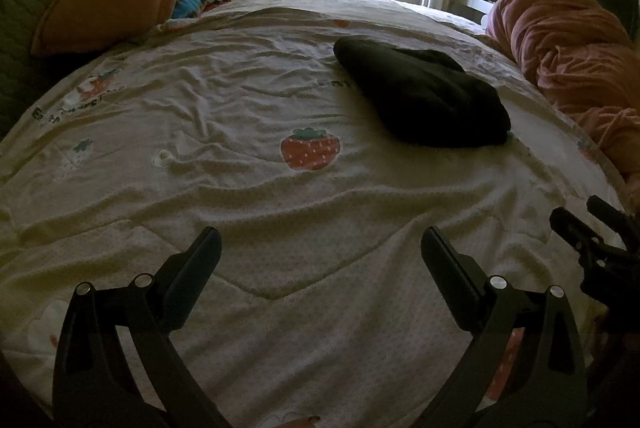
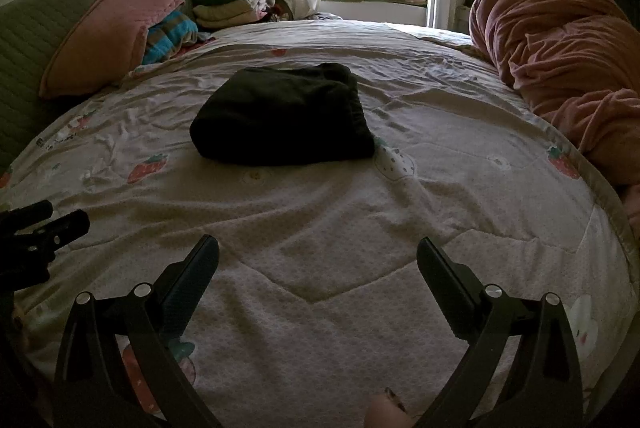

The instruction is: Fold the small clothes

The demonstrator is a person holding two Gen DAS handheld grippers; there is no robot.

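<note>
Jaws of both grippers gape over bare quilt (image 2: 320, 228), folded dark garment (image 2: 280, 115) ahead.

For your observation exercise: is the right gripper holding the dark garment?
No, the right gripper is open and empty, short of the dark garment.

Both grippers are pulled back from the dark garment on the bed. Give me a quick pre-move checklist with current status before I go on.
1. Left gripper open and holding nothing: ok.
2. Right gripper open and holding nothing: ok.
3. Dark garment lying as a compact folded bundle on the strawberry quilt, free of both grippers: ok.
4. Fold neat all round: cannot tell; the far edge looks bunched and the cloth is too dark to read.
5. Quilt between the grippers and the garment free of other items: ok.
6. Next small garment within reach: cannot tell; the only other clothes seen are the pile at the far corner by the pink pillow.
</note>
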